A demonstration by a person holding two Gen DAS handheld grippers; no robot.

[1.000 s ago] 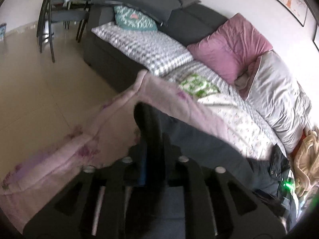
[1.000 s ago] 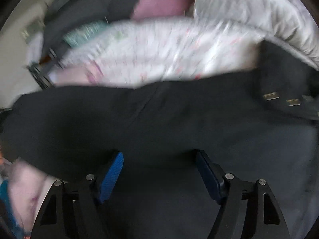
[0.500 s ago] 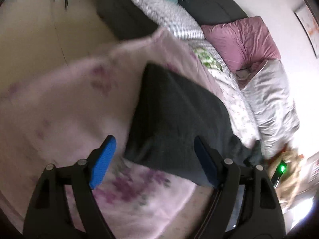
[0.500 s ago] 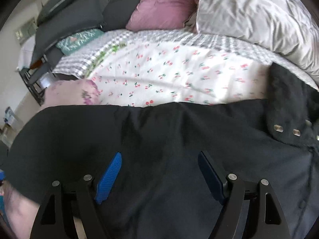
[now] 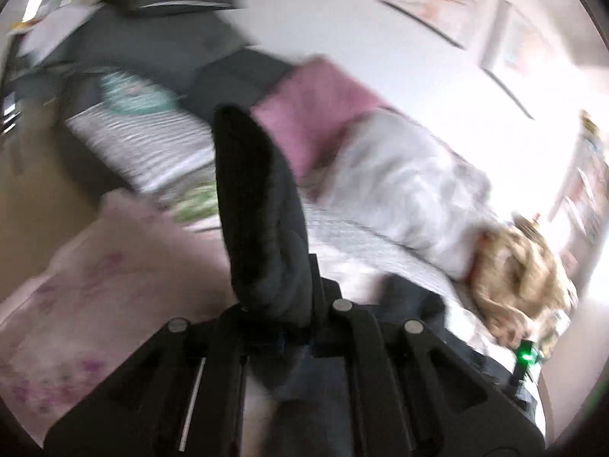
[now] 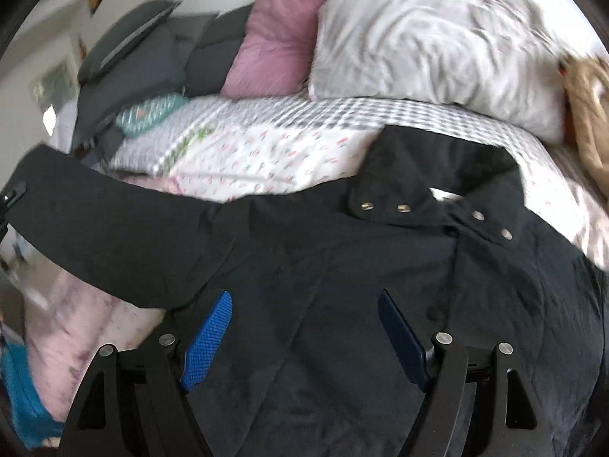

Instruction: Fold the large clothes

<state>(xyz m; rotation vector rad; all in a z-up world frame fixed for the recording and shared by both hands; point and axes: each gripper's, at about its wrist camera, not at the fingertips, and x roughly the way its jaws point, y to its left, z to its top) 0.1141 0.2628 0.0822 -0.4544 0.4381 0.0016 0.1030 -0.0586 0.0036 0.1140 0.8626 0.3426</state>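
A large black jacket (image 6: 342,266) with brass snaps at the collar lies spread over the bed. Its left sleeve (image 6: 95,228) is stretched out and lifted to the left. My left gripper (image 5: 281,327) is shut on the sleeve's cuff (image 5: 259,209), which stands up between the closed fingers. My right gripper (image 6: 304,327) is open and empty, its blue pads (image 6: 207,337) hovering just above the jacket's body.
The bed carries a floral sheet (image 6: 266,160), a pink pillow (image 6: 281,38), a grey-white pillow (image 6: 437,38) and a pink blanket (image 5: 114,278) at its near edge. A tan garment (image 5: 525,278) lies at the right. A dark sofa (image 5: 152,53) stands behind.
My left gripper was open over the sleeve end half a second ago; it has shut on the cuff and lifted it. The right gripper stays open over the jacket, shifted slightly.
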